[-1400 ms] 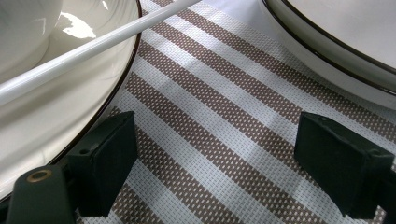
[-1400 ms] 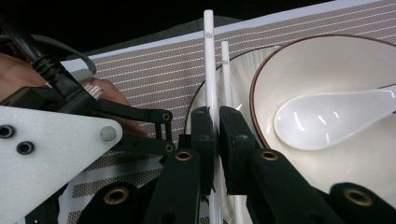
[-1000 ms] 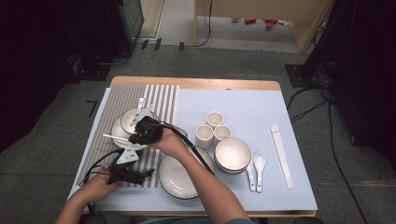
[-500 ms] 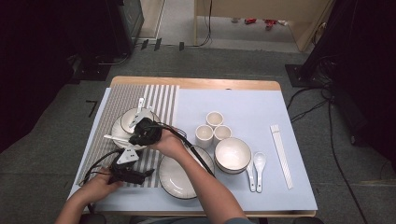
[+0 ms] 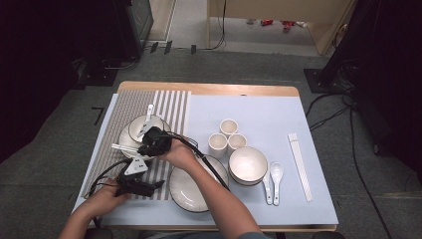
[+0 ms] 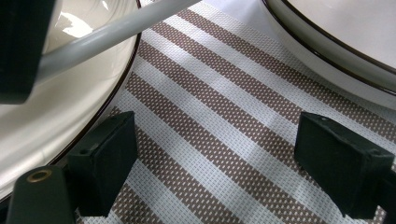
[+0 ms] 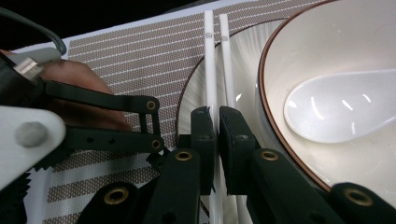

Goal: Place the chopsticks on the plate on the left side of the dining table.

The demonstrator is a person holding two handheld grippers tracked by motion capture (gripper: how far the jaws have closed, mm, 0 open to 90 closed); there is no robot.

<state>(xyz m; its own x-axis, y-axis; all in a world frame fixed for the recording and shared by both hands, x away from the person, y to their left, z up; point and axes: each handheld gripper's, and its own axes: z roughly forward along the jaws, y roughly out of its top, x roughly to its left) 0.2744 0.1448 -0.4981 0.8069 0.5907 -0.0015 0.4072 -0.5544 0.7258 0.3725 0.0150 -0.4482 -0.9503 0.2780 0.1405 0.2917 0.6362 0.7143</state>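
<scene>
Little has moved since the earlier frames: both hands sit where they did. My right gripper (image 7: 215, 116) is clenched on a pair of white chopsticks (image 7: 209, 60), which run forward from its jaws across the rim of a plate (image 7: 187, 107) on the striped mat (image 5: 169, 107) at the table's left. A bowl (image 7: 299, 51) stands on that plate with a white spoon (image 7: 336, 112) lying in it. My left gripper (image 6: 215, 158) hangs released, jaws wide and nothing between them, low over the mat between the plate (image 6: 56, 116) and a second plate (image 6: 345, 51) to the right. I judge this the laying-down step of a place setting: the chopsticks are held at the plate but not yet let go. The next move calls for settling them so they rest steady, beside the bowl or off the rim, then opening the jaws without flicking them. A small grey mark sits near the top of each stick; it is too small to read. I see no other writing. Elsewhere, three cups (image 5: 228, 127), another bowl (image 5: 247, 164), two more spoons (image 5: 275, 172) and a second pair of chopsticks (image 5: 298, 164) wait on the blue cloth.
</scene>
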